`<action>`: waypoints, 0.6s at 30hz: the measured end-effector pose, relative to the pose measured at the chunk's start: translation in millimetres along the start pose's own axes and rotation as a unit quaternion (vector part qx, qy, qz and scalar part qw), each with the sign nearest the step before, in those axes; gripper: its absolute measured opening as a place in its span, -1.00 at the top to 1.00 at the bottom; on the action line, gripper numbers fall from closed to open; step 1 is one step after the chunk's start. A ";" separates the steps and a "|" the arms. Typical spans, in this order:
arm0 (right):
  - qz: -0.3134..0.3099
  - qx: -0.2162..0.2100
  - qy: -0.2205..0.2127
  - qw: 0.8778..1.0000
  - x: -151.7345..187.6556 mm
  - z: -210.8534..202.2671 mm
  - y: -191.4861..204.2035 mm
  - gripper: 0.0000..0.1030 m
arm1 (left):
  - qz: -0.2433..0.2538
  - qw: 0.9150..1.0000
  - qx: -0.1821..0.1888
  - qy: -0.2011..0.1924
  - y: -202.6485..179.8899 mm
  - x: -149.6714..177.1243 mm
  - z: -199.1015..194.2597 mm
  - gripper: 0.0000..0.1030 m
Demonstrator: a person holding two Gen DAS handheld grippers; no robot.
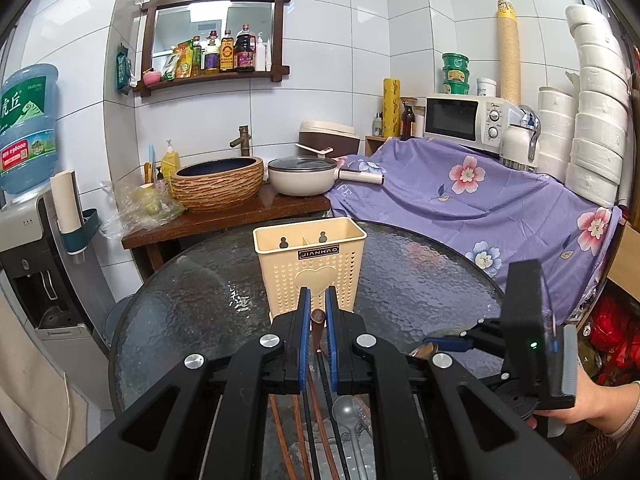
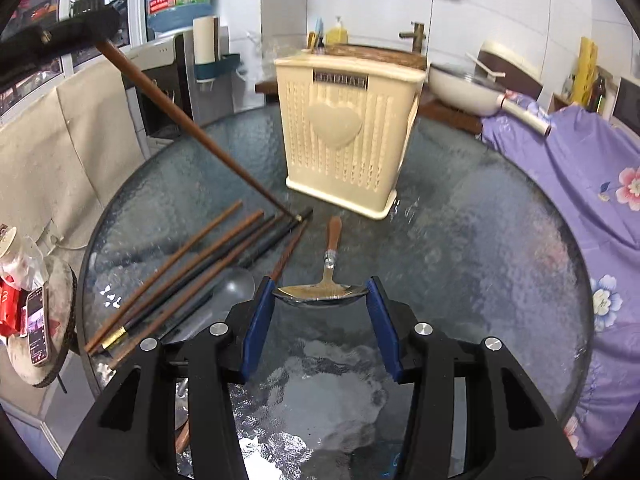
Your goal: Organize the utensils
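The left gripper (image 1: pixel 317 312) pinches a brown chopstick (image 2: pixel 188 124), its top hidden. The right gripper (image 2: pixel 320 294) squeezes a spoon (image 2: pixel 322 294). The basket (image 2: pixel 348 132) stands at 12 o'clock.

Glass table (image 2: pixel 460 260) carries utensil holder (image 2: pixel 344 136), chopsticks (image 2: pixel 180 280), clear spoon (image 2: pixel 236 286).

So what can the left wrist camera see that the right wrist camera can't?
Only the left wrist view shows the holder's open top with its divider, the microwave, and the right gripper from outside.

Only the right wrist view shows the metal spoon whole, its bowl between the right jaws, the brown chopstick slanting down from the left gripper to the table, and a phone.

Both show the cream utensil holder, the glass table, loose chopsticks, and the clear plastic spoon.
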State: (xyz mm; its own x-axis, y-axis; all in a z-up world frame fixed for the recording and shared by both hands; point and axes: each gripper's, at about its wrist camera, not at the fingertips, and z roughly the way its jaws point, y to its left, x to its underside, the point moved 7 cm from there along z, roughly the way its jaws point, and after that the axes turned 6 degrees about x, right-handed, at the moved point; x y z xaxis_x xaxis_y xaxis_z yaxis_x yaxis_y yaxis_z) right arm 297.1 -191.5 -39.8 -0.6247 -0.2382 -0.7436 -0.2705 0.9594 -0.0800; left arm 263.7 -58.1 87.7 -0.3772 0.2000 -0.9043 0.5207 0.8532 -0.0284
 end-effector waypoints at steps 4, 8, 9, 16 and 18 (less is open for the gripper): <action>-0.004 0.003 -0.010 1.000 -8.3 -7.2 -1.2 0.07 | 0.003 1.000 0.000 -0.001 -0.5 -1.1 0.0 0.86; -0.002 0.003 -0.013 1.000 -12.9 -10.7 -3.5 0.07 | 0.005 1.000 0.001 -0.001 -2.0 -1.5 0.5 0.86; -0.001 0.003 -0.014 1.000 -13.5 -11.9 -4.0 0.07 | 0.005 1.000 0.000 -0.001 -2.0 -1.5 0.4 0.86; 0.000 -0.003 -0.020 1.000 -21.8 -19.6 -5.6 0.07 | 0.005 1.000 0.000 -0.001 -2.1 -1.4 0.8 0.86; 0.002 -0.007 -0.020 1.000 -23.5 -21.7 -5.9 0.07 | 0.006 1.000 0.000 -0.001 -2.0 -1.4 0.5 0.86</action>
State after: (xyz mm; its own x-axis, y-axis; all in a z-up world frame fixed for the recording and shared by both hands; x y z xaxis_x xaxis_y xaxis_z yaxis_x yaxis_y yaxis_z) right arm 297.5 -194.9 -7.5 -0.5964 -0.2285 -0.7695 -0.2796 0.9577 -0.0678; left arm 263.5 -60.3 88.8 -0.3695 0.2092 -0.9054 0.5251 0.8509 -0.0177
